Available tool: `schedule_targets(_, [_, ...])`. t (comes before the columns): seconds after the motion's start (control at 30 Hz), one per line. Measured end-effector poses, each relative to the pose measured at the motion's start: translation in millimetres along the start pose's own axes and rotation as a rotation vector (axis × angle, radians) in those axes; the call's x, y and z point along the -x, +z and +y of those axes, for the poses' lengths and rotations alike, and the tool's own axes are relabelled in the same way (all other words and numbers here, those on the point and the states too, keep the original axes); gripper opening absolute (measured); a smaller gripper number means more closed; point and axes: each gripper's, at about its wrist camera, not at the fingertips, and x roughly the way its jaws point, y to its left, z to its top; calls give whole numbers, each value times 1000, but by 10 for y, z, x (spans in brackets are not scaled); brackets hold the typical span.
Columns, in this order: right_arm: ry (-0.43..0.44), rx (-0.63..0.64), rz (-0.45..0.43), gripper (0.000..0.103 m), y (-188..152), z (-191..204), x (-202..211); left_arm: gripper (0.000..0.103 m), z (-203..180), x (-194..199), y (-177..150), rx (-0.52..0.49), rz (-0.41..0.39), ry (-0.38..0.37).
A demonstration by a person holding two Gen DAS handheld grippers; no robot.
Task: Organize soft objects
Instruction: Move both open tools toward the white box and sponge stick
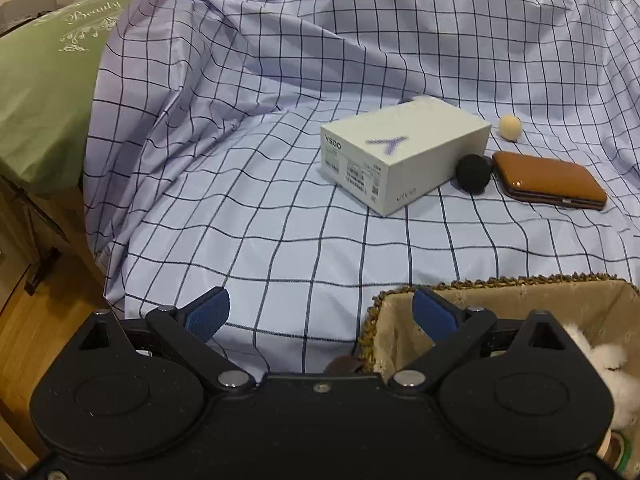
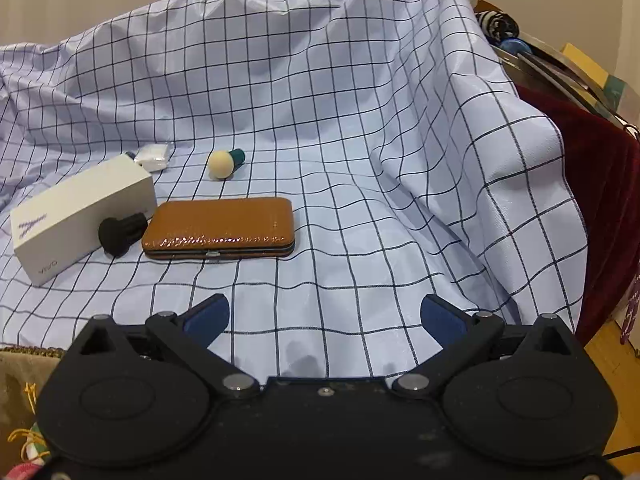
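A cream sponge puff (image 1: 510, 128) with a green handle (image 2: 237, 157) lies on the checked cloth behind a brown case (image 1: 550, 180). It also shows in the right wrist view (image 2: 219, 164). A black sponge puff (image 1: 474, 173) (image 2: 120, 230) lies between the white box (image 1: 400, 152) (image 2: 76, 216) and the brown case (image 2: 220, 227). A small white packet (image 2: 154, 157) lies behind the box. My left gripper (image 1: 320, 314) is open and empty, over the left rim of a woven basket (image 1: 500, 282) holding white fluffy stuff (image 1: 600, 364). My right gripper (image 2: 324, 316) is open and empty above the cloth.
The checked cloth (image 1: 248, 208) covers the seat and rises at the back. A green cushion (image 1: 48, 80) lies at the left over wooden floor (image 1: 36, 320). A dark red cloth (image 2: 592, 168) and clutter sit at the right. The basket's corner (image 2: 20, 376) shows lower left.
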Motion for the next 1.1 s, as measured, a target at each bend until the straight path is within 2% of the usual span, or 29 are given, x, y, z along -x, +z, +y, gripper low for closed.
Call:
schedule_targets(0.13, [5,-9,-4,102,38,-23,6,95,44,87,78,11,-30,13])
schedule_targets(0.2, [-10,-3,-27,102,87,-25,35,95,63,156,166,6,-67,39])
schedule_targets(0.3, [-8,-1,-69,102,195,-40,79,95,97,224,337,0,-109,38])
schedule_targets(0.6, [83,41,-159,102,653,45,45,97,68,79,926,-1,-116,-93])
schedule_targets(0.73, [136,40,-147,102,855,135,-117,100,-29,-63,1176,-25,-112,-115])
schedule_targets(0.9, [130,83,-116,102,1032,314,-400,100,-142,-337,1475,-66,-93,-125])
schedule_targets(1.1, [158,152,-72,102,1242,526,-854,100,-208,-716,1754,-65,-52,-141])
